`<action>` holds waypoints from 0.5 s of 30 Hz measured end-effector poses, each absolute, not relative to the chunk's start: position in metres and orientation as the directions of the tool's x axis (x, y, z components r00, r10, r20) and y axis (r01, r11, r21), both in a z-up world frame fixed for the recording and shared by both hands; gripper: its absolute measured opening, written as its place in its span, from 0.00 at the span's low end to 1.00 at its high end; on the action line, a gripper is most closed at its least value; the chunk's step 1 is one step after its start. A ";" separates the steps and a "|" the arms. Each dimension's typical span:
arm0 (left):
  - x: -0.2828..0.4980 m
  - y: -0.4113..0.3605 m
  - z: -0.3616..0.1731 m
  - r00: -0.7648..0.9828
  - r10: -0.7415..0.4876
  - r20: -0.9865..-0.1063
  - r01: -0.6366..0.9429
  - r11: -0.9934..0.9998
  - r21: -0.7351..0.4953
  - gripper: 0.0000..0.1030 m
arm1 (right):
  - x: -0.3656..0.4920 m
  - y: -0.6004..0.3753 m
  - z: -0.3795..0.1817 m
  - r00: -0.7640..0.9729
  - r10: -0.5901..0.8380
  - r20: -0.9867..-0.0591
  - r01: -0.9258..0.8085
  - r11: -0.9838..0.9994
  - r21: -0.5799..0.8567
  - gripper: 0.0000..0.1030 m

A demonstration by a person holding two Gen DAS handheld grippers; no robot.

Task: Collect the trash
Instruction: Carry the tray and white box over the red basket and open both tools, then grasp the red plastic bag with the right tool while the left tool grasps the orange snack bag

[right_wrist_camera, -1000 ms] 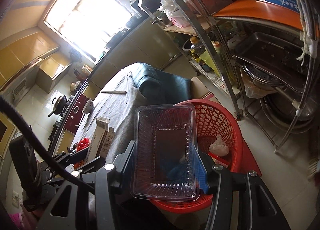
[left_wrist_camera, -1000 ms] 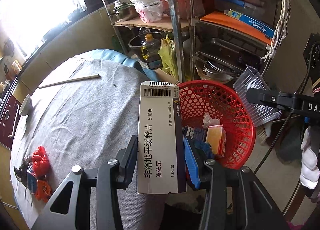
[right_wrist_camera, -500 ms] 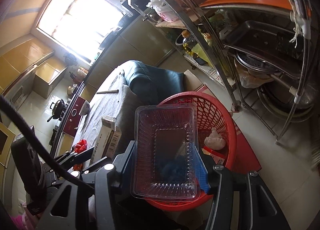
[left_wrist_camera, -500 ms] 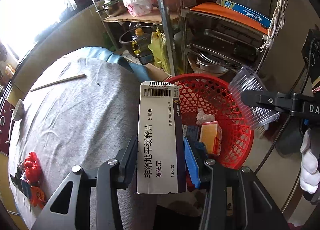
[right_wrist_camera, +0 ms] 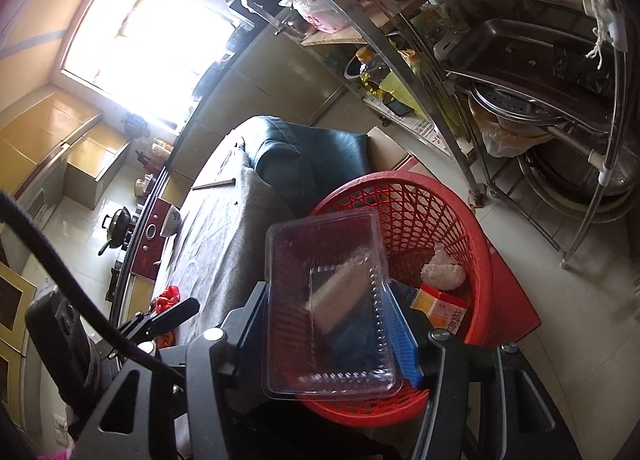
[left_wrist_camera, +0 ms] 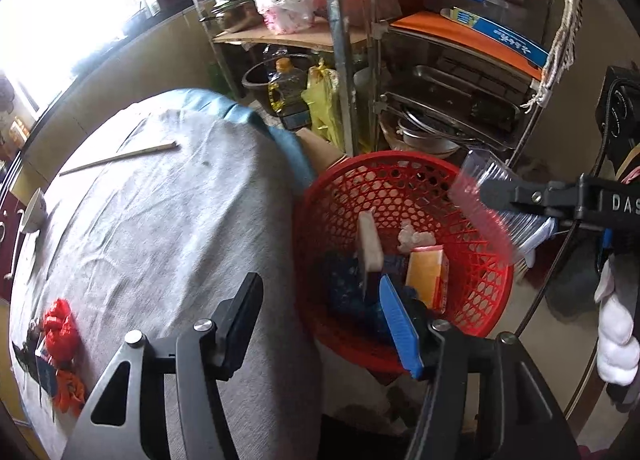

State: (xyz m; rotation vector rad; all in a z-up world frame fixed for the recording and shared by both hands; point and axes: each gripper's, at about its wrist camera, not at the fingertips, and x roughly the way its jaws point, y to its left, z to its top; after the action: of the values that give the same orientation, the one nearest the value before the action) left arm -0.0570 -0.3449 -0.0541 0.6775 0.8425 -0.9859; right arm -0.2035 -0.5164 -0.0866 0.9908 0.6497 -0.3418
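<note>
My left gripper (left_wrist_camera: 320,320) is open and empty, at the table's edge beside the red basket (left_wrist_camera: 492,300). The white medicine box (left_wrist_camera: 370,244) is blurred, falling into the basket, and shows through the clear tray in the right wrist view (right_wrist_camera: 340,292). My right gripper (right_wrist_camera: 326,324) is shut on a clear plastic tray (right_wrist_camera: 320,252) held over the basket (right_wrist_camera: 472,228); the tray also shows in the left wrist view (left_wrist_camera: 480,208). An orange box (left_wrist_camera: 426,276) and crumpled tissue (left_wrist_camera: 414,238) lie in the basket.
Red wrappers (left_wrist_camera: 60,336) lie at the near left of the grey-clothed table (left_wrist_camera: 160,228). A chopstick (left_wrist_camera: 120,156) lies at its far side. A metal rack (left_wrist_camera: 440,80) with pans stands behind the basket.
My left gripper opened and let go of the medicine box, which is dropping into the basket. The right gripper moved the clear tray further over the basket.
</note>
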 end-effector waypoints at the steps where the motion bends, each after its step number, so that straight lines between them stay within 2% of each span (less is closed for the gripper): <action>1: -0.054 -0.341 -0.054 0.300 -0.430 -0.851 0.905 0.412 0.111 0.60 | -0.203 -0.516 -0.086 0.762 0.019 -0.647 0.546 0.519 0.658 0.58; 6: -0.035 -0.312 -0.055 0.304 -0.412 -0.859 0.870 0.488 0.073 0.61 | -0.201 -0.517 -0.082 0.756 0.006 -0.655 0.557 0.521 0.647 0.58; 15: -0.011 -0.253 -0.045 0.383 -0.396 -0.835 0.801 0.593 0.086 0.63 | -0.183 -0.502 -0.066 0.718 -0.037 -0.695 0.577 0.591 0.564 0.60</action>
State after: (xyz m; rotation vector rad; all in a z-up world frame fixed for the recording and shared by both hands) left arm -0.0107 -0.2530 -0.0450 0.5329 0.8772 -0.8106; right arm -0.1832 -0.5017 -0.0664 0.8754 0.6940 -0.3922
